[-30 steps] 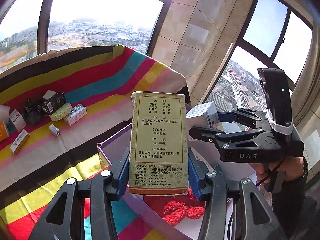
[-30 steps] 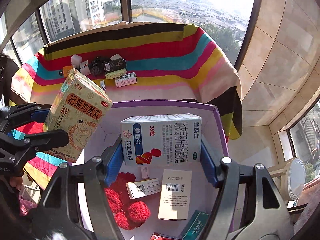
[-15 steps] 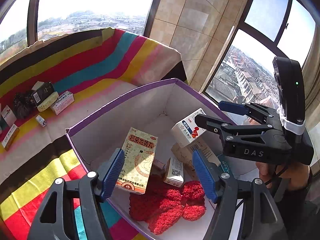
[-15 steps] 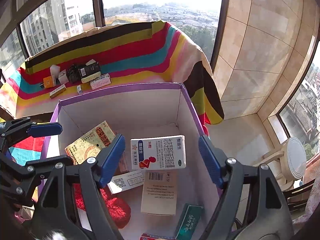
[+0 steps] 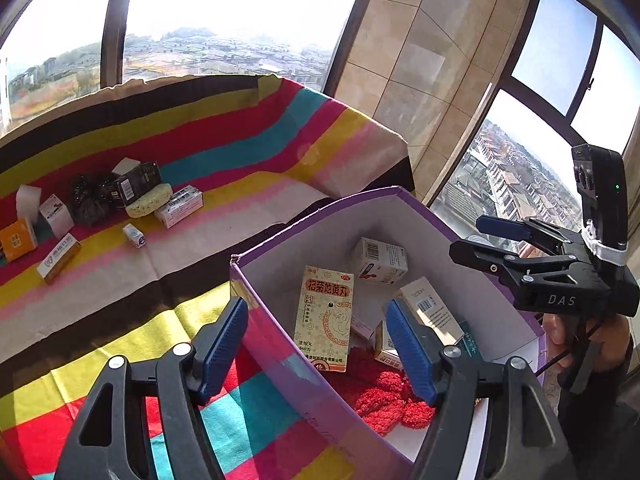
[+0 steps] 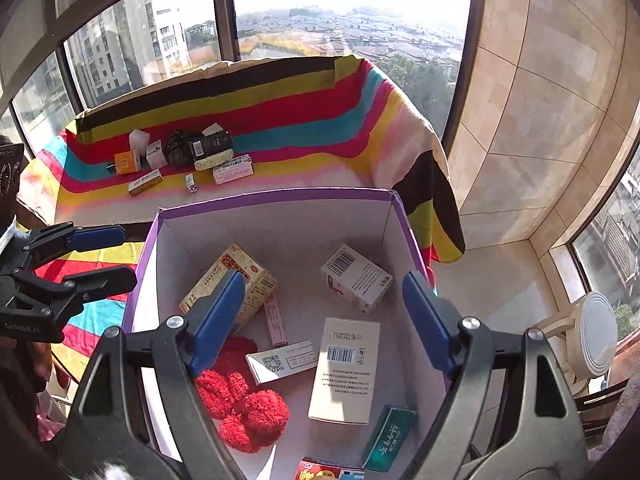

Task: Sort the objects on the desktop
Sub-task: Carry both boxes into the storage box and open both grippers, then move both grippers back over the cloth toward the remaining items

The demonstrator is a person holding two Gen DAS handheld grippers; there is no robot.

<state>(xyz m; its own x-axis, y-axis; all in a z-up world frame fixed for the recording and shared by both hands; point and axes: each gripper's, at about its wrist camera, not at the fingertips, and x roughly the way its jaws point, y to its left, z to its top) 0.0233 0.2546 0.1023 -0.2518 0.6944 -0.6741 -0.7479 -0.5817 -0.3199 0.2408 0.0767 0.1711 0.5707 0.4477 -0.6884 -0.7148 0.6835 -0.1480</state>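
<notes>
A purple-rimmed white box (image 5: 320, 208) (image 6: 276, 196) stands at the striped cloth's near edge. Inside lie a yellow medicine box (image 5: 325, 316) (image 6: 244, 280), a white and blue medicine box (image 5: 380, 260) (image 6: 356, 276), several other cartons and a red fluffy thing (image 5: 384, 396) (image 6: 240, 400). My left gripper (image 5: 318, 344) is open and empty, straddling the box's near wall. My right gripper (image 6: 324, 320) is open and empty above the box. It also shows in the left wrist view (image 5: 496, 236), at the box's far right.
Several small boxes, a black fluffy thing (image 5: 90, 198) and a yellow sponge (image 5: 149, 200) lie in a row on the striped cloth (image 5: 240, 140) at the far left, also in the right wrist view (image 6: 180, 156). Windows and a tiled wall stand behind. A white stool (image 6: 592, 340) stands at right.
Both grippers opened and let go. The yellow box and the white and blue box dropped into the purple box. Both grippers then drew back a little.
</notes>
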